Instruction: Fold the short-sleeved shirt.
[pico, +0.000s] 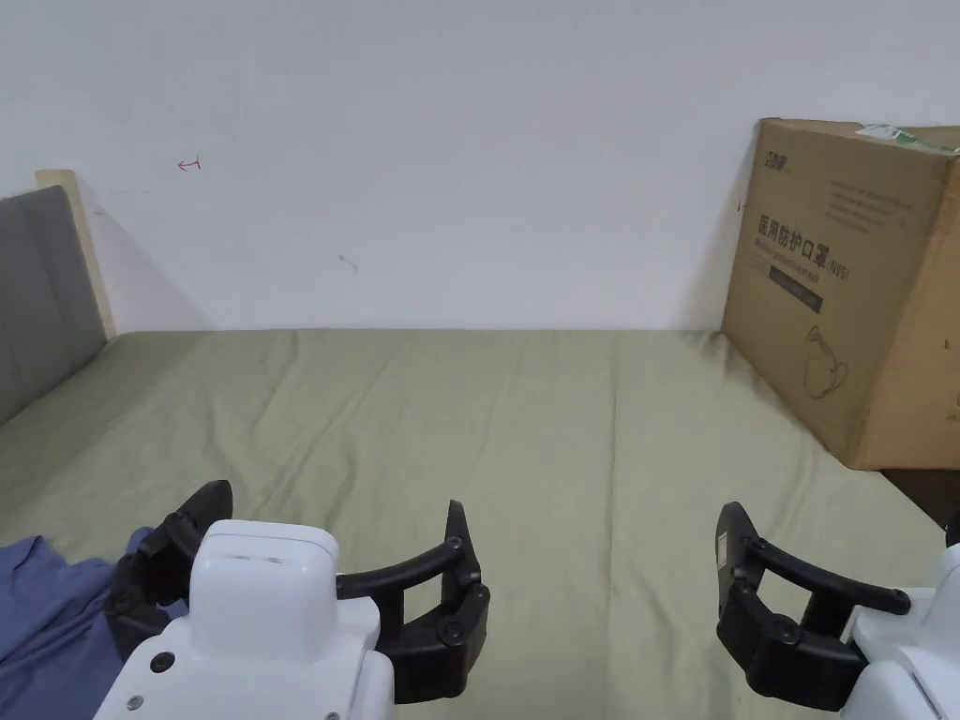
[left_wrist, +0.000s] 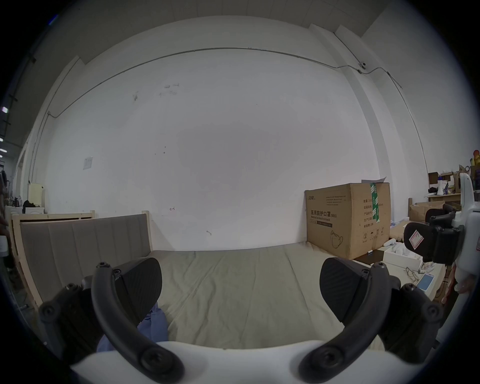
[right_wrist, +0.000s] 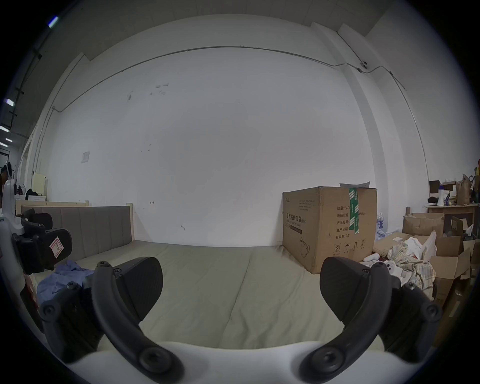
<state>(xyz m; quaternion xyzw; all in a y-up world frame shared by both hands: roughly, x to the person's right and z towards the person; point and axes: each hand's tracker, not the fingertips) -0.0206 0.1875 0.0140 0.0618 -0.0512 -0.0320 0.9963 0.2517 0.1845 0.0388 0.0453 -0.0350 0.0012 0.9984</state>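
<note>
Two hand-held grippers are up over the bed (pico: 562, 422), both with jaws spread wide and nothing between them. Largest thing first: the bed, covered in an olive-green sheet, bare across its middle. A grey padded headboard (pico: 42, 281) stands at its left end.

Cardboard box (pico: 844, 291) sits at the far right of the bed against the white wall. Printing on its faces: several lines of characters, a line drawing of a face mask, handling symbols, green tape over the top edge. I do not transcribe it.

Short-sleeved shirt (pico: 42, 623): blue, crumpled in a heap at the near left of the bed, not spread. In the head view the left hand-held gripper (pico: 333, 553) is just beside it, its outer jaw over the cloth's edge; contact cannot be told. Right hand-held gripper (pico: 834, 562) is well apart from the shirt, over bare sheet.

Judgement: folding not begun; step in hand is the first reach. Next move calls for pulling the shirt to mid-bed and laying it flat, one gripper per shoulder or hem.

Small: a red-outlined sticker on each gripper's jaw back, seen from the other gripper's camera; a small red mark (pico: 189, 165) on the wall.
</note>
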